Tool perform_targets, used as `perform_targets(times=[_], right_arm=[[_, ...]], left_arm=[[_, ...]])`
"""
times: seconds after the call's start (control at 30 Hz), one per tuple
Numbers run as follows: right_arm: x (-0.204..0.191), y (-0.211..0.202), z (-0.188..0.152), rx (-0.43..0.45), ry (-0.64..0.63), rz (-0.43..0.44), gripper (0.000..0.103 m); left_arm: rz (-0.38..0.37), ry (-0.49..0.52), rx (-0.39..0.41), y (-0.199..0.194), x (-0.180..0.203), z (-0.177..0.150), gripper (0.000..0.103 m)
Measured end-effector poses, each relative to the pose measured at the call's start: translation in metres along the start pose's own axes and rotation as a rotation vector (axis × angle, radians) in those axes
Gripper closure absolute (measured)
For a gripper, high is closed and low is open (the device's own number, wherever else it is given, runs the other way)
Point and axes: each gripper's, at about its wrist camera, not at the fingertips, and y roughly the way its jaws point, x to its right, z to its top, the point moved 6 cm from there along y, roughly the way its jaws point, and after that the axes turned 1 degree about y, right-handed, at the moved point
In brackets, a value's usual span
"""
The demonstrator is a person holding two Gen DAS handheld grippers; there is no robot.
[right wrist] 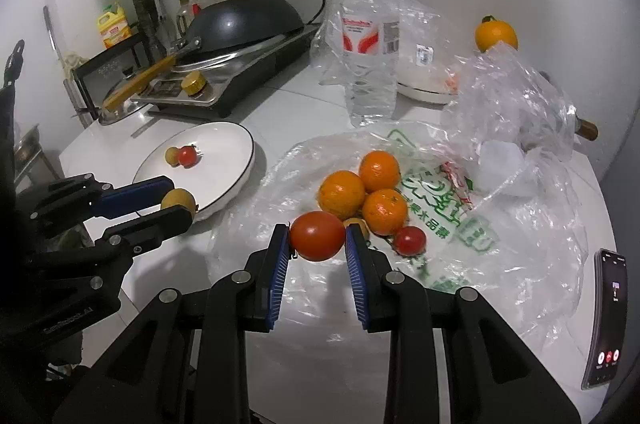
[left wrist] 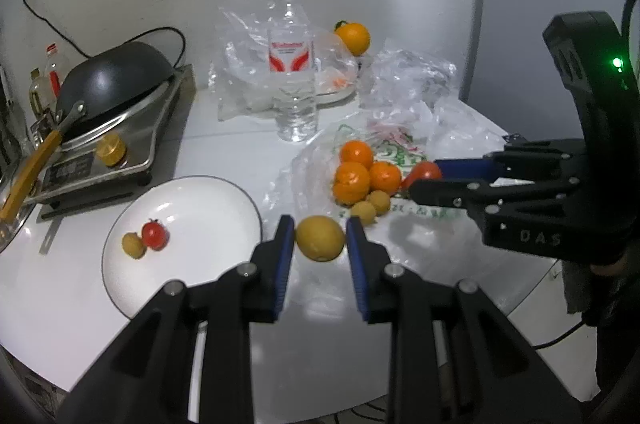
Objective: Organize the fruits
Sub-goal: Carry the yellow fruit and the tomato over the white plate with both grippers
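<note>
Both grippers loaded, plate off to the left.
Left gripper (left wrist: 320, 240) clamps a yellow fruit (left wrist: 320, 238), seemingly airborne; right gripper (right wrist: 317, 242) pinches a tomato (right wrist: 317, 235) above the bag (right wrist: 500, 244). Over-squeezing bruises; round skins may slip short of the plate (right wrist: 240, 164).
</note>
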Motion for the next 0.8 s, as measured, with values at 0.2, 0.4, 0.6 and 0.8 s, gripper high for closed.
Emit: perform_targets(times=[0.2, 0.4, 0.6, 0.8], right_arm=[[-0.015, 0.003, 0.003, -0.004, -0.017, 0.007, 0.072], [-0.031, 0.009, 0.007, -0.013, -0.038, 0.018, 0.072], [-0.043, 0.016, 0.012, -0.021, -0.055, 0.026, 0.072], [-0.055, 0.024, 0.016, -0.031, -0.072, 0.031, 0.072]], left_arm=[[0.014, -0.02, 0.007, -0.007, -0.016, -0.005, 0.076], [0.032, -0.043, 0.008, -0.011, -0.035, -0.011, 0.076], [0.046, -0.06, 0.01, -0.014, -0.051, -0.014, 0.076], [0.053, -0.077, 0.014, -0.015, -0.065, -0.017, 0.076]])
